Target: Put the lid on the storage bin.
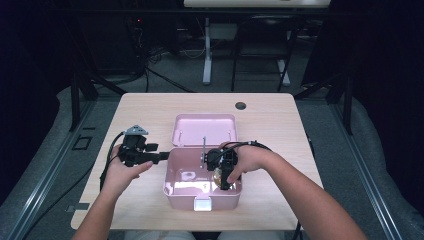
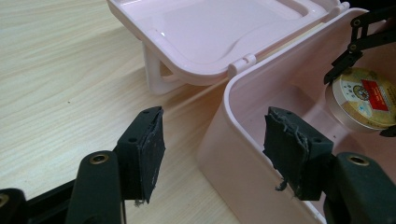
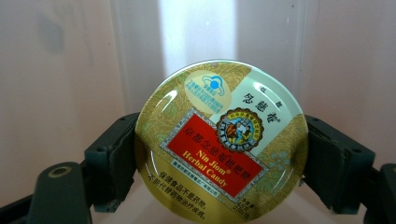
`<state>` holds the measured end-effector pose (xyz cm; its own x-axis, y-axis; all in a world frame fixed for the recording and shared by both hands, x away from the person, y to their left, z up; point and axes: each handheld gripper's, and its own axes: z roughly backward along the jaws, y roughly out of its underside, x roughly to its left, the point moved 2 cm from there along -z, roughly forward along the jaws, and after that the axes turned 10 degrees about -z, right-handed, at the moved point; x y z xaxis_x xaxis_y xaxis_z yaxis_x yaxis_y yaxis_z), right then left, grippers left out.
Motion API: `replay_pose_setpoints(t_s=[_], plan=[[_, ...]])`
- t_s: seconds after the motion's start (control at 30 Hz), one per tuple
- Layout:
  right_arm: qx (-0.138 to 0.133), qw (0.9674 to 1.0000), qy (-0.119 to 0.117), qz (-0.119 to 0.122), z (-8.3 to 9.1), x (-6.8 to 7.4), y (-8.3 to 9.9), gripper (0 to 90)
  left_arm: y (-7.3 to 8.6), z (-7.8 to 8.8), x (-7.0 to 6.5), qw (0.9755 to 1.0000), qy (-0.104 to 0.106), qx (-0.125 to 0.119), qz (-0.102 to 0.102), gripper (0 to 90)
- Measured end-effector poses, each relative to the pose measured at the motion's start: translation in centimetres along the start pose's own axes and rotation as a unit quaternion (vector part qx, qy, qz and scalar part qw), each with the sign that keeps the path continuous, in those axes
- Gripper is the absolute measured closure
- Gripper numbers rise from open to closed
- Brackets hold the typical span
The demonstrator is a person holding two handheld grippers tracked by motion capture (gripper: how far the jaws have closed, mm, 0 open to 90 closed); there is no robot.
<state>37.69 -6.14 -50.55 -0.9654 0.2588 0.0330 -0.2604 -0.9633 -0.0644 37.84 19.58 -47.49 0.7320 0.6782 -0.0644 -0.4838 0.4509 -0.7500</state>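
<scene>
A pink plastic box (image 1: 176, 196) stands open at the table's middle, its lid (image 1: 204, 130) flipped flat behind it. My right gripper (image 1: 223, 176) reaches down into the box's right side and is shut on a round gold candy tin (image 1: 218, 177). In the right gripper view the tin (image 3: 222, 140), with its red "Herbal Candy" label, sits squeezed between the jaws of the right gripper (image 3: 219, 161), facing the camera. My left gripper (image 2: 217, 149) stands open astride the box's left wall (image 2: 233, 140), one pad outside, the other inside. The same gripper (image 1: 163, 157) meets the box's left rim.
The light wooden table (image 1: 140, 107) has a round cable hole (image 1: 240, 106) near its far edge. A white latch (image 1: 202, 204) sticks out of the box's front. Dark floor, cables and a desk leg (image 1: 207, 55) lie beyond the table.
</scene>
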Motion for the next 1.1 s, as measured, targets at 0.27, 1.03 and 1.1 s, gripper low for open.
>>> replay_pose_setpoints(t_s=[0.27,1.03,1.1], plan=[[0.004,0.9999,0.001,0.009,-0.8,0.2,0.0,19.7,0.0,0.0,0.0,1.0000,0.000,0.001,0.001,37.8],[0.006,0.9998,-0.002,0.017,-2.0,0.1,0.1,19.7,0.1,-0.1,0.0,1.0000,0.002,0.005,-0.002,37.8],[0.007,0.9998,-0.003,0.017,-2.1,0.0,0.1,19.7,0.1,-0.2,0.0,1.0000,0.001,0.004,0.000,37.8]])
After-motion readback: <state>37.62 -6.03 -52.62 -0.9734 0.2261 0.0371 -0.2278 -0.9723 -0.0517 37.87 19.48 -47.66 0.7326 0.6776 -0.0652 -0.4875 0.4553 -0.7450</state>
